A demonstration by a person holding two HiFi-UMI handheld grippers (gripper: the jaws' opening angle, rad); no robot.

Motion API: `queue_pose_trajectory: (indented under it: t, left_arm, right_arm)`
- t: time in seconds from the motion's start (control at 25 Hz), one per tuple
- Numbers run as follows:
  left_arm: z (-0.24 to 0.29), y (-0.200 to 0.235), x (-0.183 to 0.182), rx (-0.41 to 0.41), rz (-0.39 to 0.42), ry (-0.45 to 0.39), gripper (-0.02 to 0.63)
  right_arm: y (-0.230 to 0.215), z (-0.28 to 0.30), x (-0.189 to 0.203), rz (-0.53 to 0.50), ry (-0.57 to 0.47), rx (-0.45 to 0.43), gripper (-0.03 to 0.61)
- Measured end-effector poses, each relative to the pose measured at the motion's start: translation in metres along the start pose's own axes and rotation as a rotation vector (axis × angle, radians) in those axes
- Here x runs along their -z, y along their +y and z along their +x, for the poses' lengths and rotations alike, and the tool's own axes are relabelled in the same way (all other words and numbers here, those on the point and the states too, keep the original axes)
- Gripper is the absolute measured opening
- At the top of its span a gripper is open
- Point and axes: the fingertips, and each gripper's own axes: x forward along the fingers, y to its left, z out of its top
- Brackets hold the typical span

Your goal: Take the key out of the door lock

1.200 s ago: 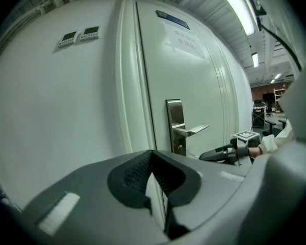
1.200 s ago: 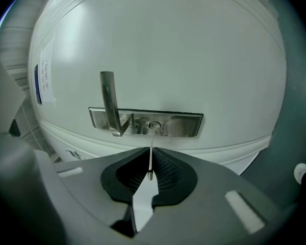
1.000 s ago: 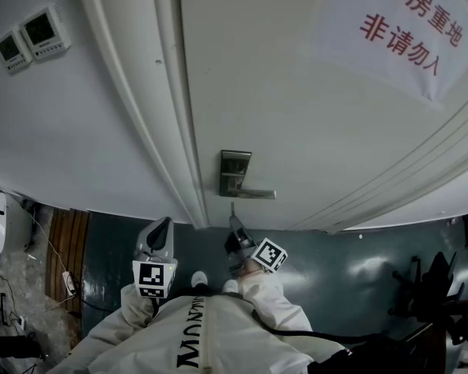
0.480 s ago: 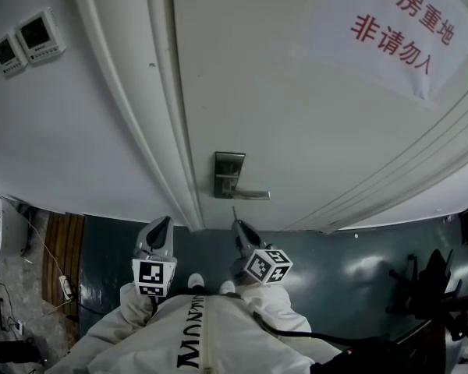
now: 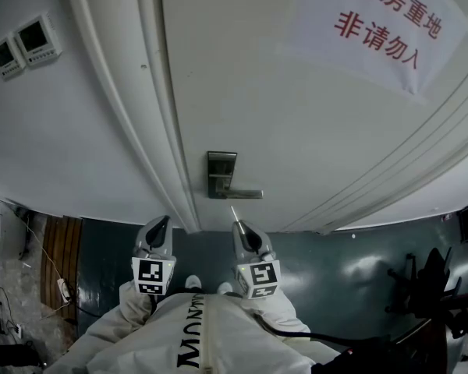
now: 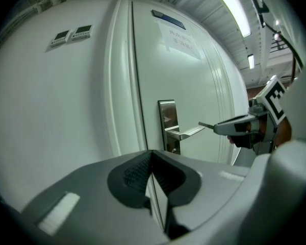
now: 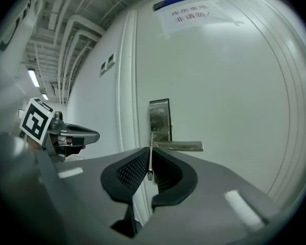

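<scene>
Right gripper view is showing the right gripper (image 7: 149, 151) with its dark ribbed pads pressed together on a thin silver metal key (image 7: 150, 139). The blade is sticking out past the fingertips and pointing toward the brushed steel lock plate (image 7: 159, 119) on the white panelled door (image 7: 219, 86). In the head view the key's tip is sitting just below the straight steel lever handle (image 7: 178, 146) and apart from the plate, so the key is looking already free of the lock.

The left gripper (image 6: 151, 152) is hanging beside the right one with its pads closed on nothing, well clear of the door.

To finish this step well, the person should be drawing the key straight back along its own line, not twisting or dropping the wrist. The pinch is sitting low on a narrow flat piece, and a sideways knock could be swivelling it between the pads. The lever is lying close above the blade, so it is the thing to be steering clear of. Firm, even pressure matters, since smooth metal may be sliding in a light grip. The left gripper is best staying out of the way.
</scene>
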Motion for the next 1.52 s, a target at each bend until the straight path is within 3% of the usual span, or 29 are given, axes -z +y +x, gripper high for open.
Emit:
queue_pose_trajectory:
  t: [0.48,0.8,1.04,1.52]
  left_arm:
    - [-0.012,-0.027,-0.004,-0.043,0.002,-0.002,0.0]
    - [-0.037,-0.036,0.006,-0.064,-0.004,0.001,0.0]
    - [-0.062,-0.033,0.005,-0.046,0.003,-0.038,0.0]
    - [-0.162,-0.017,0.032,0.023,0.003,-0.081,0.0]
  right_arm:
    - [-0.016,-0.026,0.0,-0.003,-0.014,-0.035,0.023]
    - [-0.005,-0.047,0.005,-0.021,-0.02,-0.048,0.023]
    - [0.024,-0.065,0.001,-0.046,-0.04,-0.033,0.024]
    - [0.113,-0.128,0.009,-0.052,-0.067,0.069,0.024]
